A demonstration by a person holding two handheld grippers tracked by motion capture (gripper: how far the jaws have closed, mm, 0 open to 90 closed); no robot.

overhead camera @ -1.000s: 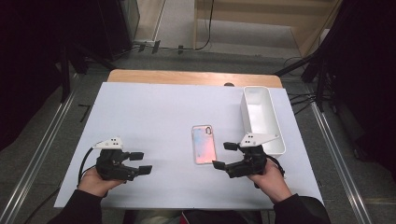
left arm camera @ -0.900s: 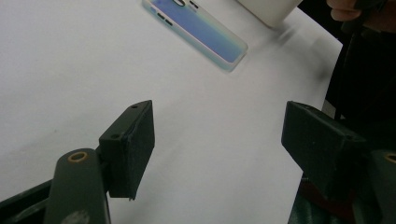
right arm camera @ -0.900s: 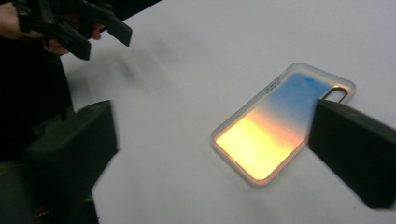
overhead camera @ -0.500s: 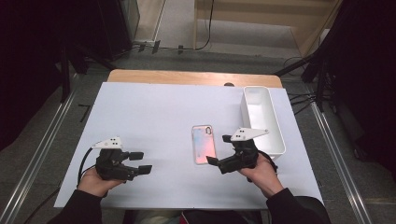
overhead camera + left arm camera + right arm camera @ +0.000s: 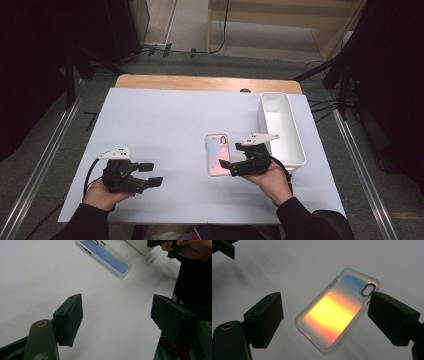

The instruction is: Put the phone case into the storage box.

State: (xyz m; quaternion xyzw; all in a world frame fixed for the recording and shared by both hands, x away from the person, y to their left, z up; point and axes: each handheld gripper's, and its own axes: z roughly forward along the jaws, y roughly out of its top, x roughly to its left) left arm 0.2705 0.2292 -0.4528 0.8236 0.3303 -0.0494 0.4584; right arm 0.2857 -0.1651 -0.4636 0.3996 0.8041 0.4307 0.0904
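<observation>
An iridescent phone case lies flat on the white table top, right of centre. My right gripper is at the case's right edge near its lower end. In the right gripper view the case glows orange and blue and lies between the jaws of the right gripper, which touch nothing. Those jaws have just been closing a little and still stand open. My left gripper rests at the front left, open and empty. In the left gripper view, the left gripper faces the case farther off.
A white rectangular bin stands just right of the right hand, its long side running away from me. The wooden table edge shows at the back. The other hand with its gripper appears at the top right of the left gripper view.
My right gripper has moved left, from beside the bin to the phone case's edge. The left gripper has stayed where it was.
</observation>
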